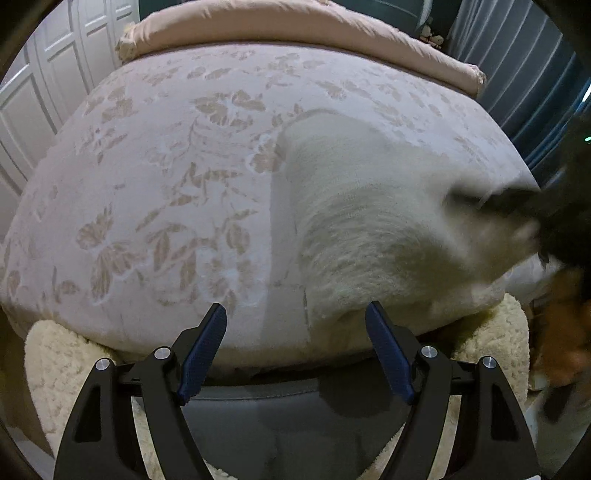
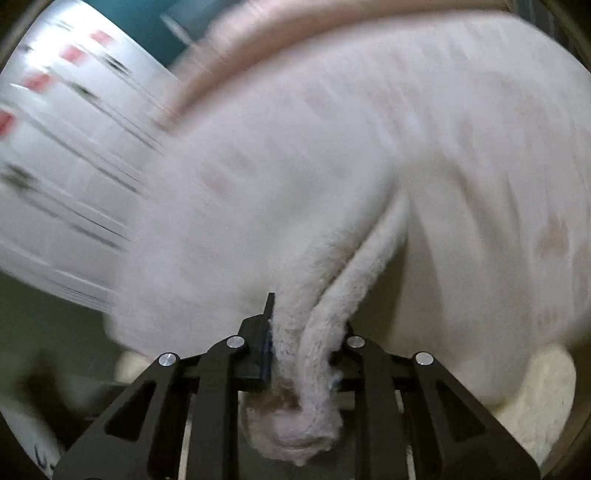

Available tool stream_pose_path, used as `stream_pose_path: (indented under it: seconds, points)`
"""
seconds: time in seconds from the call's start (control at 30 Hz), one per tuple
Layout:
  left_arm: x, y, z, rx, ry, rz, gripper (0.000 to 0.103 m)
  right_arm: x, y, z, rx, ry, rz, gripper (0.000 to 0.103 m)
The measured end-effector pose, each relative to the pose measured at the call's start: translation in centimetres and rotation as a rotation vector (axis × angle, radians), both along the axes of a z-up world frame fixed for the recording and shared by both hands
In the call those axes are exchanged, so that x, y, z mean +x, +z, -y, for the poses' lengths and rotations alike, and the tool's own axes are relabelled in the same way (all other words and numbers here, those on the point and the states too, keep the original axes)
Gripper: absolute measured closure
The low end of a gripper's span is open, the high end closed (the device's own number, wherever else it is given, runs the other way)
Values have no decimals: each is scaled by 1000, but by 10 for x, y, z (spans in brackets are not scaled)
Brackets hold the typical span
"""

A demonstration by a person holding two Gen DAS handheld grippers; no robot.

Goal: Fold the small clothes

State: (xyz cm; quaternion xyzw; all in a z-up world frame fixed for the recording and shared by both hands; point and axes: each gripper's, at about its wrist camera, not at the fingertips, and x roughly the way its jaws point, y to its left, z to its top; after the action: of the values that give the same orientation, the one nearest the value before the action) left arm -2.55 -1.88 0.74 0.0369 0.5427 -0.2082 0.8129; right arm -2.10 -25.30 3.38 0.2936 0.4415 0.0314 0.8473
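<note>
A white fuzzy knit garment [image 1: 354, 221] lies on the right half of the bed, its right end lifted. My left gripper [image 1: 295, 325] is open and empty, low over the bed's near edge, just left of the garment's near end. My right gripper [image 2: 306, 332] is shut on a bunched fold of the same white garment [image 2: 314, 295], which stretches up and away from the jaws. It shows as a dark blurred shape at the right of the left wrist view [image 1: 546, 206], holding the garment's raised end. The right wrist view is motion-blurred.
The bed has a pale pink floral cover [image 1: 166, 177] with a folded pink quilt [image 1: 295, 26] at its far end. A cream fleece blanket [image 1: 59, 362] hangs below the near edge. White cupboard doors [image 1: 40, 74] stand left; dark curtains [image 1: 535, 74] right.
</note>
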Motion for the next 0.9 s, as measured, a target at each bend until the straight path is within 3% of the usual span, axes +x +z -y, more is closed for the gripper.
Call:
stream_pose_path:
  seconds: [0.07, 0.1, 0.13, 0.17, 0.2, 0.23, 0.3, 0.33, 0.37, 0.43, 0.5, 0.63, 0.67, 0.73, 0.77, 0.8, 0.9]
  points:
    - [-1, 6, -1, -11, -2, 11, 28, -35, 54, 16, 114, 36, 314, 86]
    - [-2, 6, -1, -18, -1, 5, 28, -52, 64, 23, 114, 32, 405, 85]
    - [-1, 5, 1, -26, -3, -8, 28, -63, 65, 32, 105, 18, 436, 85]
    - [-1, 2, 3, -29, -6, -18, 28, -69, 57, 42, 85, -6, 412, 85]
    - [1, 1, 5, -28, -9, -23, 28, -70, 39, 53, 27, -50, 328, 85]
    - [1, -2, 10, -27, -15, -32, 28, -66, 2, 68, -91, -107, 144, 85]
    - [1, -4, 18, -34, -31, -50, 28, -61, -70, 90, -182, -172, -174, 86]
    - [0, -6, 24, -30, -43, -58, 28, -67, -88, 97, -157, -204, -222, 86]
    - [-1, -5, 29, -27, -50, -59, 28, -76, -90, 103, -79, -233, -183, 86]
    - [-1, -3, 38, -34, -61, -61, 28, -80, -77, 105, -21, -251, -126, 86]
    - [-1, 2, 49, -46, -81, -51, 28, -79, -58, 101, -8, -249, -71, 85]
    - [4, 11, 71, -57, -109, -22, 28, -74, -16, 85, 41, -148, 143, 85]
    - [6, 12, 75, -60, -108, -18, 28, -68, -21, 83, 1, -131, 119, 85]
    - [11, 12, 83, -61, -98, -20, 28, -42, -65, 81, -205, -109, -112, 85]
    - [12, 12, 85, -57, -94, -21, 28, -34, -89, 84, -242, -106, -220, 85]
    - [13, 12, 86, -49, -88, -18, 28, -40, -88, 88, -231, -127, -212, 85]
    - [14, 12, 84, -16, -87, 6, 28, -53, -52, 83, -169, -130, -78, 84]
